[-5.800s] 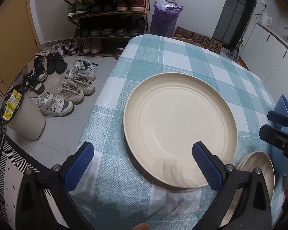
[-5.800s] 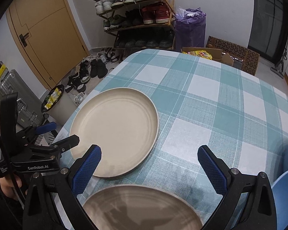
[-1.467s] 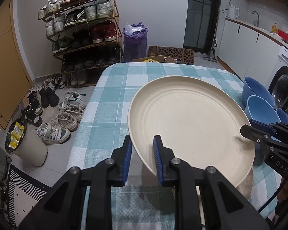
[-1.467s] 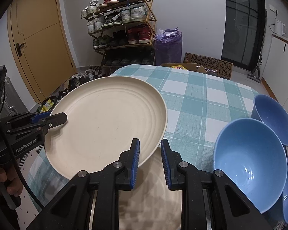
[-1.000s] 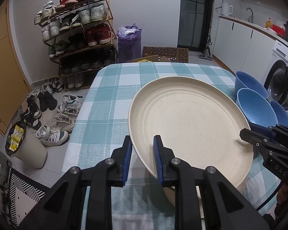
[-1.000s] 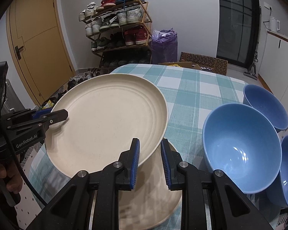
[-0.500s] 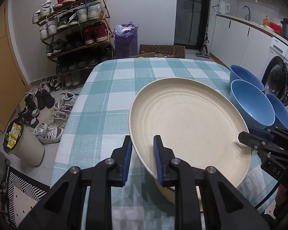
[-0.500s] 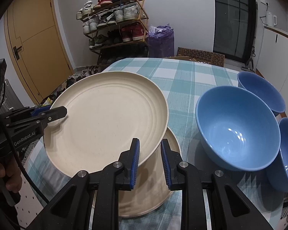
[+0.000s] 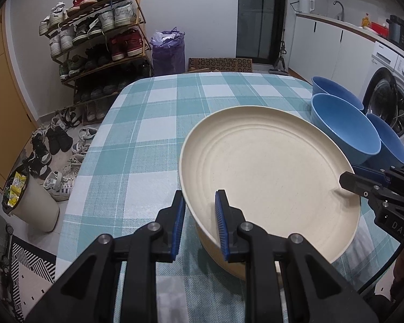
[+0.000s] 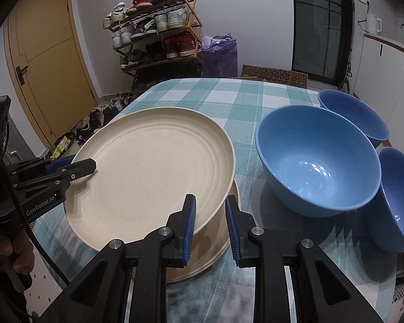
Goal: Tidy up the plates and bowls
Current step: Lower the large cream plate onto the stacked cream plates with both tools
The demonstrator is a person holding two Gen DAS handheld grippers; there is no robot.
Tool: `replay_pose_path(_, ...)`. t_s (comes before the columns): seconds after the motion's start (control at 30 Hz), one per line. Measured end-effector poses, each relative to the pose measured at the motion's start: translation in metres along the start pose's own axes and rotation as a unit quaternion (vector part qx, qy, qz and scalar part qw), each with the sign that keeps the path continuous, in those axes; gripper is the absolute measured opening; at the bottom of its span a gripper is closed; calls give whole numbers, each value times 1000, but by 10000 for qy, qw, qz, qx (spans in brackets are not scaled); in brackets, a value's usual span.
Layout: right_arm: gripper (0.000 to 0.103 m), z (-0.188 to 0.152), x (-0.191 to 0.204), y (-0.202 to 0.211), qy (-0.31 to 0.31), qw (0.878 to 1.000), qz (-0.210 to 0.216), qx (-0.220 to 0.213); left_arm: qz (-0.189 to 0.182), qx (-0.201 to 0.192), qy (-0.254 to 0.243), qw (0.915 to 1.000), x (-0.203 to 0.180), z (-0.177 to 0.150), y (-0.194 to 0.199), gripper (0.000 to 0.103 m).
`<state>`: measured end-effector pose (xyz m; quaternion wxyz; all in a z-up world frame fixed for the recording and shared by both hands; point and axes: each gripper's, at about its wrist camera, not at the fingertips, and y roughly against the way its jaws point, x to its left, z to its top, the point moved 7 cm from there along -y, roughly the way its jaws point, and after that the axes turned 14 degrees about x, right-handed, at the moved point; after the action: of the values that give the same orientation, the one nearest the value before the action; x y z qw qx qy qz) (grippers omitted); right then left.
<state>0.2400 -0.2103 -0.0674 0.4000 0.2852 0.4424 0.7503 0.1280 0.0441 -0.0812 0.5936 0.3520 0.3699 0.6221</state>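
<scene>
Over the table: a round cream plate (image 9: 269,172) with faint concentric ridges and a matte, speckled surface is held tilted, just above a second cream plate (image 10: 215,242) lying on the teal-and-white checked woven tablecloth (image 9: 148,123).
Left gripper (image 9: 199,223): black frame, ribbed blue pads — jaws narrow, pinching the upper plate's near rim.
Right gripper (image 10: 210,226): same build — jaws narrow, clamped on the opposite rim.
Bowls: three smooth, glossy blue round bowls (image 10: 317,158) crowd together beside the plates, one just beside the lower plate.
Background: wire shoe rack (image 9: 99,35) against the wall.
</scene>
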Motion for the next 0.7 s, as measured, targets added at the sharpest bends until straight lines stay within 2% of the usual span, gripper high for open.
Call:
replay_pose_path(0.37, 23, -15, -3, -2, 35, 10000, -46, 17, -7, 89, 34, 10000, -4, -12, -14, 21)
replay_pose_path(0.7, 23, -14, 3, -20, 156, 9997, -90, 149, 23, 236, 154, 9996, 2, -24, -30, 21)
